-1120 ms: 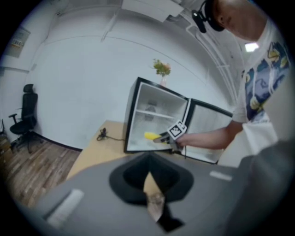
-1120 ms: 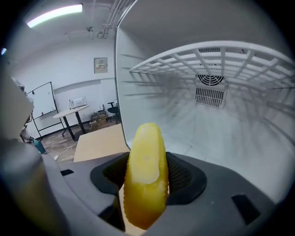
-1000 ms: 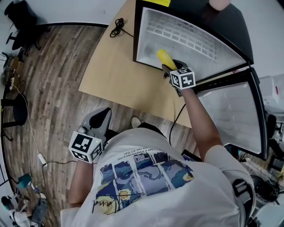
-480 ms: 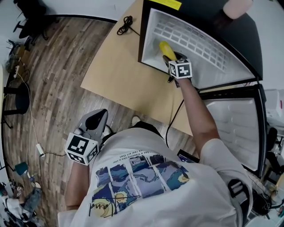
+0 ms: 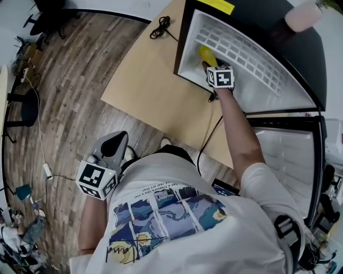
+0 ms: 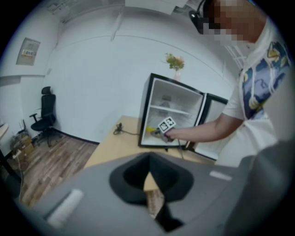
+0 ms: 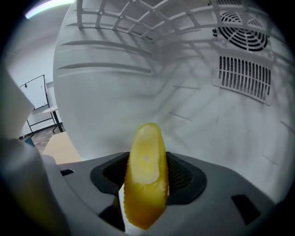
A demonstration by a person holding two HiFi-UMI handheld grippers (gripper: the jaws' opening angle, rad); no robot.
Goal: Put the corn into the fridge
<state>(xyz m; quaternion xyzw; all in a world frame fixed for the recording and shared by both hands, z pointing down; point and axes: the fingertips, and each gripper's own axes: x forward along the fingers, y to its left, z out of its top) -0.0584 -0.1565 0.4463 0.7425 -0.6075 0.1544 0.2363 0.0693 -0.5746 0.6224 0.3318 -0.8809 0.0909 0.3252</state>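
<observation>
**Corn gripped inside the open fridge**

The right gripper [image 7: 146,171] has its jaws closed on the corn [image 7: 145,189]. The cob stands up between the ribbed pads with its pale cut end uppermost. Beyond it lies the white back wall of the fridge [image 7: 184,110], with a wire shelf [image 7: 133,14] overhead and a fan grille [image 7: 244,30] at the upper right.

From the head view, the right gripper [image 5: 208,65] reaches past the fridge's black frame [image 5: 183,40], and the yellow corn [image 5: 206,53] points inward, below the shelf. Whether the corn touches the fridge floor cannot be told. The door [image 5: 289,155] stands swung open to the right. The fridge sits on a light wooden platform [image 5: 144,85].

The left gripper [image 5: 113,145] hangs low at the person's side above the plank floor [image 5: 69,80]. Its jaws are together with nothing between them.
</observation>
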